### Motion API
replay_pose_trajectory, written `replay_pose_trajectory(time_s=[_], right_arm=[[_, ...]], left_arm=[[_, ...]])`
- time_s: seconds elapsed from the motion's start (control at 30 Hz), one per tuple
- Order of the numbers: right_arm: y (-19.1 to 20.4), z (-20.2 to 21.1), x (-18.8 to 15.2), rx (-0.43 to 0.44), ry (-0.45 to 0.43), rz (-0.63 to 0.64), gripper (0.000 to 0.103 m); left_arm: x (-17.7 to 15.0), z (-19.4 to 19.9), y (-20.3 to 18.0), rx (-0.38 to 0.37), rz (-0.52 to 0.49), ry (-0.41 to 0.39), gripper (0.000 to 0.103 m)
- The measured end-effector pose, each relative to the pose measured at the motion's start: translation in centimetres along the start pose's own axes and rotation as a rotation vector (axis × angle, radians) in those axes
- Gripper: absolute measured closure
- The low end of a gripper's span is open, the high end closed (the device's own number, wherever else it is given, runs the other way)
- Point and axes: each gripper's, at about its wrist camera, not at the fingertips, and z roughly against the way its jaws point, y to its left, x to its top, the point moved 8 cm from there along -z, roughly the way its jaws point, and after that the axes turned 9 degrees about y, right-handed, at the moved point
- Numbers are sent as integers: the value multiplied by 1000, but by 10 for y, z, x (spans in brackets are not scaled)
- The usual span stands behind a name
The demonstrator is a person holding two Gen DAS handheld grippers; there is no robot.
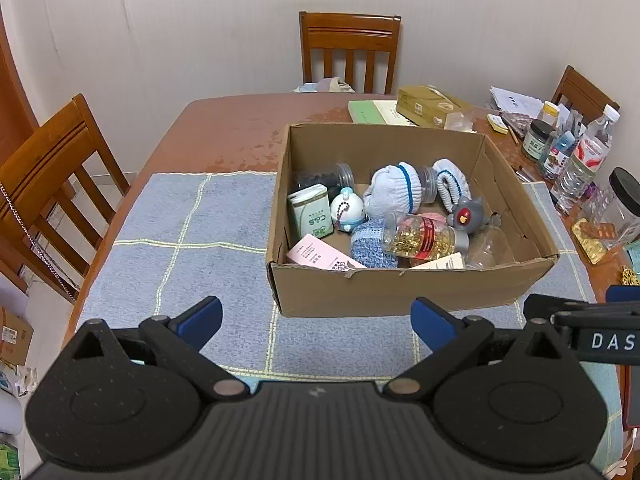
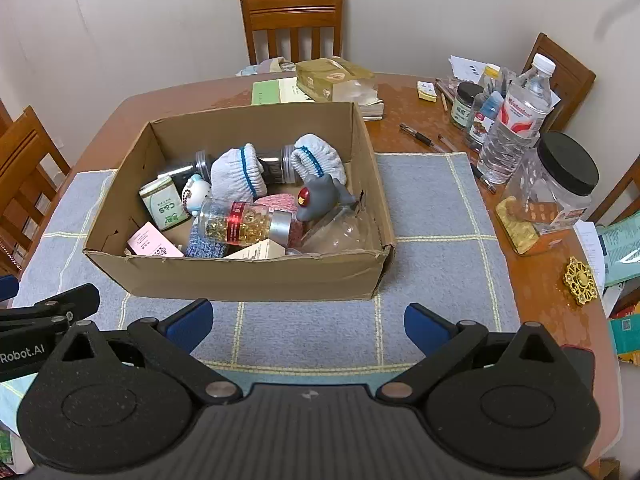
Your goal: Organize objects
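On the mat, the cardboard box holds gloves, perhaps socks; both hand-held grippers gape empty.

Taking the reddish-brown wooden table as my landmark, I record the following. A blue cloth mat with pale yellow grid lines covers its near part. At its far edge stands a brown slatted wooden chair; a second such chair stands at its left side. On the far part lies a gold-coloured carton over a pale green booklet. Along its right side I see a clear plastic water bottle with a red-and-white label, a clear plastic jar with a black lid, and a gold filigree ornament.
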Motion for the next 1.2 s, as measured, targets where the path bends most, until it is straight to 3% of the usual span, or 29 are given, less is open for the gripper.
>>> replay_pose_trajectory(time_s=[1.2], right_arm=[[-3,6,1,8,-5,-5,0]], left_arm=[[3,3,-5,26,-19,9,3]])
